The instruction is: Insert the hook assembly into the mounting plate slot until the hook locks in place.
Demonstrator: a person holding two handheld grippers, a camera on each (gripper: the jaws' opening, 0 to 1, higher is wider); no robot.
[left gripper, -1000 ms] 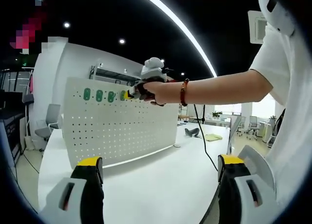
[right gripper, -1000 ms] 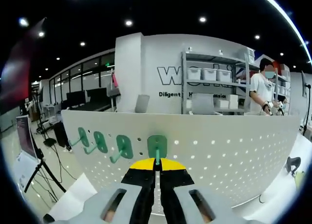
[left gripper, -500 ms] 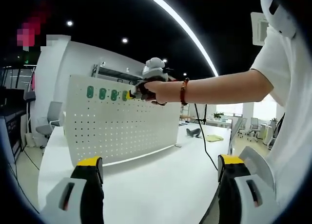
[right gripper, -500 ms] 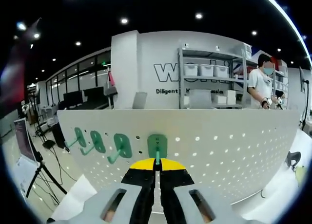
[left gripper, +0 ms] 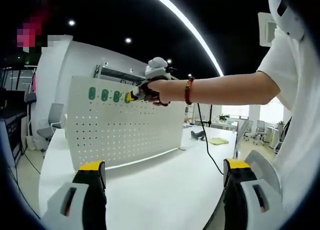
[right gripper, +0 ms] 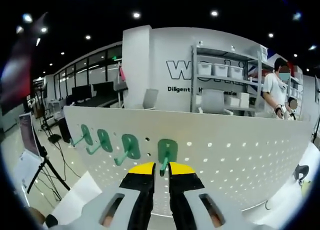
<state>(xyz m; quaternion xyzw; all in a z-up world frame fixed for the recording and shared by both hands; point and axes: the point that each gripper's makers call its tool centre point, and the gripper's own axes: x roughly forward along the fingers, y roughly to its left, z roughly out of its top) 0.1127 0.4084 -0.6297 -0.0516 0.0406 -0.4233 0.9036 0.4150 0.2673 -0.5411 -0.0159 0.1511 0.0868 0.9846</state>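
With my right gripper (right gripper: 160, 171) parted slightly around its prong, the green plastic hook (right gripper: 166, 152) sits seated on the white perforated mounting plate (right gripper: 240, 155), probably locked. My left gripper (left gripper: 162, 174) idles wide open, well back from the plate, keeping everything visible.

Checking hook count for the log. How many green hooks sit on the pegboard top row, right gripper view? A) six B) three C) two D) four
D: four green hooks hang in a row along the top of the pegboard, the fourth hook just ahead of the right gripper, whose jaws stand slightly apart around its prong.
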